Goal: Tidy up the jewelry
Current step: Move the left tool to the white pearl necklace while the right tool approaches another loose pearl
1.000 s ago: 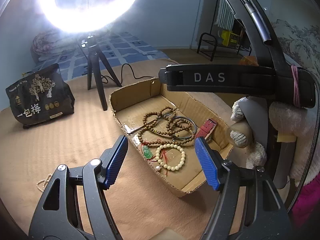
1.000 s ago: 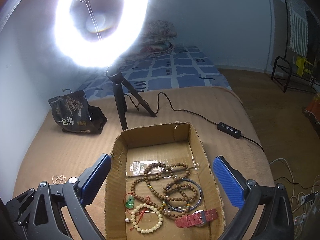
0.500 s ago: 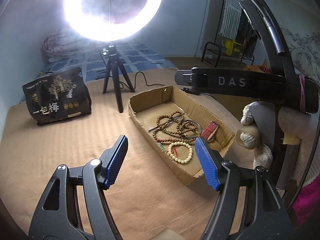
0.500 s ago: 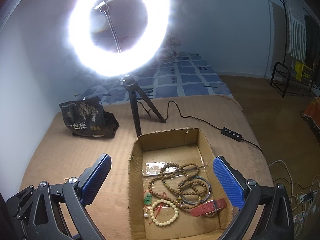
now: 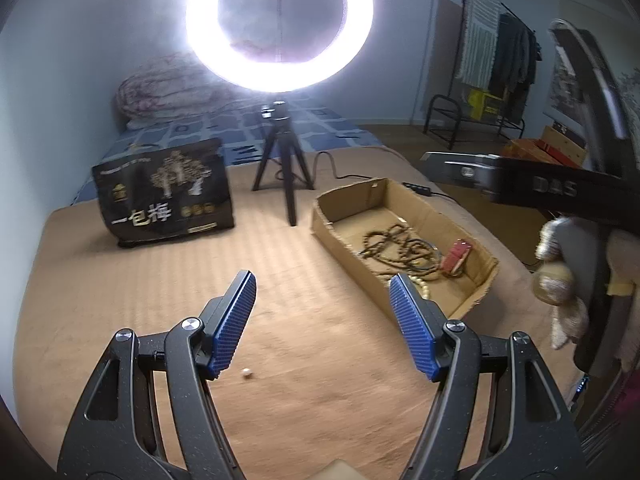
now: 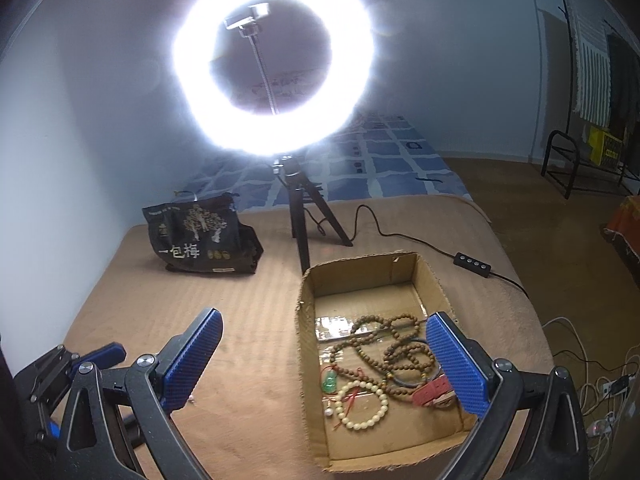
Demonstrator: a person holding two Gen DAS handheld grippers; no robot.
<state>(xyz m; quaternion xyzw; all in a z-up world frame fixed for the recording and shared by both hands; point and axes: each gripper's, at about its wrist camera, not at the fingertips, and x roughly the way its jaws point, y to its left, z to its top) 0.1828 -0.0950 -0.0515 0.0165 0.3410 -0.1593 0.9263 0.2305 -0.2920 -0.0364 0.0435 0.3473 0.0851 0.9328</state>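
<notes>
A shallow cardboard box lies on the tan blanket and holds the jewelry: brown bead strands, a cream bead bracelet, a green pendant and a red strap. My right gripper hovers open above the box's near left side, gripping nothing. My left gripper is open over bare blanket, left of the box, with nothing between its pads. A tiny white bead lies on the blanket beneath it. The right tool's black body and a gloved hand show at the right.
A lit ring light on a black tripod stands behind the box, its cable and controller trailing right. A black snack bag sits at the back left. Loose cables lie on the floor beyond the blanket's right edge.
Both grippers have drawn back and upward from the box, which now looks smaller and farther. The left view has swung left, leaving the box off to its right. Jaw openings are unchanged.
</notes>
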